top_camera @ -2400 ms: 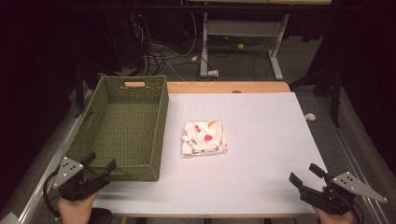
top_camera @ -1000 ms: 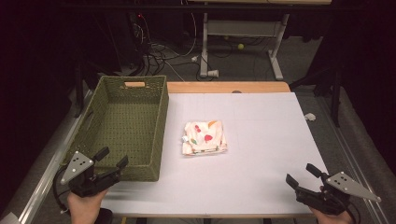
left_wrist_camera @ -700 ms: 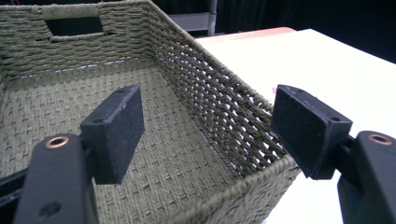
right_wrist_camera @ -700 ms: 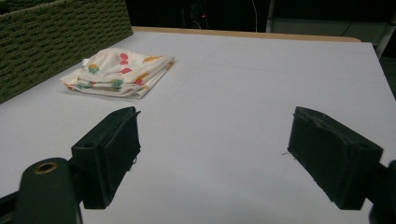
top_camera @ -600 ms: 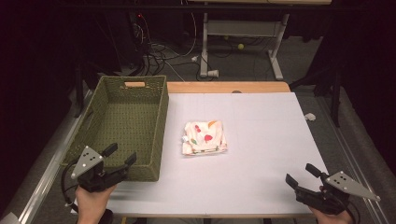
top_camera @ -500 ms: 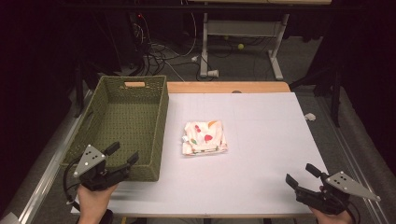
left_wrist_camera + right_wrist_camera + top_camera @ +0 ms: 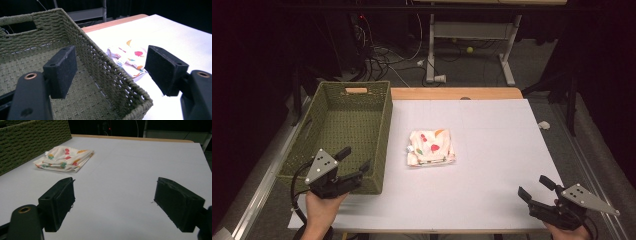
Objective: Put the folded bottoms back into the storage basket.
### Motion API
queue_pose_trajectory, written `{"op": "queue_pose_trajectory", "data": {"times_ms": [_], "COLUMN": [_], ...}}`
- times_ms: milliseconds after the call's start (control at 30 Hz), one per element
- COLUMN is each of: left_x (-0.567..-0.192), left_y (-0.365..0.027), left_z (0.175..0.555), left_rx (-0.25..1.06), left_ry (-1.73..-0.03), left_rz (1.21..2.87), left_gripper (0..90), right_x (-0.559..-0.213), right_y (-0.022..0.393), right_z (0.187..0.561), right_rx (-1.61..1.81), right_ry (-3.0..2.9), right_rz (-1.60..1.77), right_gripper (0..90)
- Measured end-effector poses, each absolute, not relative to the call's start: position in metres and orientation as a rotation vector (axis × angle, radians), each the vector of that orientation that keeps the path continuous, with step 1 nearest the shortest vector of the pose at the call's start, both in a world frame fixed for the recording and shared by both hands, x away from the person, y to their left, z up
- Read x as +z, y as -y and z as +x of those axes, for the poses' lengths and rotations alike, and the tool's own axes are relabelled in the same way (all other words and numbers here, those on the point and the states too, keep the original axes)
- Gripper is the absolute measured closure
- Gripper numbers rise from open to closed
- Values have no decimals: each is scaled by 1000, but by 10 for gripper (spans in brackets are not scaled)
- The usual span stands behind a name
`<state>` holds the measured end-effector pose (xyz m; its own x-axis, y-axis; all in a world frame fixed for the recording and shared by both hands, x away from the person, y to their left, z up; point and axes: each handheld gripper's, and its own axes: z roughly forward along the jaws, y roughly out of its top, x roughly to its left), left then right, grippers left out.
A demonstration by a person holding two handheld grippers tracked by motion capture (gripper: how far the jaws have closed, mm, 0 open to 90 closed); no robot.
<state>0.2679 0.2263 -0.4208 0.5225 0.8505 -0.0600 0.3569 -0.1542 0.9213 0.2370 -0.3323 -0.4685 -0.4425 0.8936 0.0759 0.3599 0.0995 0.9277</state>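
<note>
A folded white cloth (image 7: 430,147) with coloured prints lies near the middle of the white table (image 7: 492,130); it also shows as the cloth (image 7: 128,58) in the left gripper view and the cloth (image 7: 64,158) in the right gripper view. A green woven basket (image 7: 343,131) stands at the table's left, and nothing lies inside it. My left gripper (image 7: 354,161) is open above the basket's near right corner, its jaws straddling the basket wall (image 7: 110,75). My right gripper (image 7: 536,188) is open at the table's near right corner, nothing between its jaws (image 7: 115,205).
A wooden strip (image 7: 457,93) runs along the table's far edge. Beyond it, on the dark floor, are cables (image 7: 387,52) and a desk frame (image 7: 472,35). A small white object (image 7: 543,125) lies just off the table's right edge.
My left gripper has moved right and forward, from the table's near left corner up over the basket's near right corner. The right gripper has barely shifted.
</note>
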Motion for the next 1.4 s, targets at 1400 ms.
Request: {"op": "queue_pose_trajectory", "data": {"times_ms": [1400], "left_x": [-402], "left_y": [-147], "left_z": [297], "left_rx": [476], "left_ry": [-850], "left_rz": [1810], "left_gripper": [250], "right_x": [-468], "right_y": [335], "right_z": [237], "right_rx": [1344], "right_ry": [-1859], "right_rz": [1240], "right_gripper": [177]}}
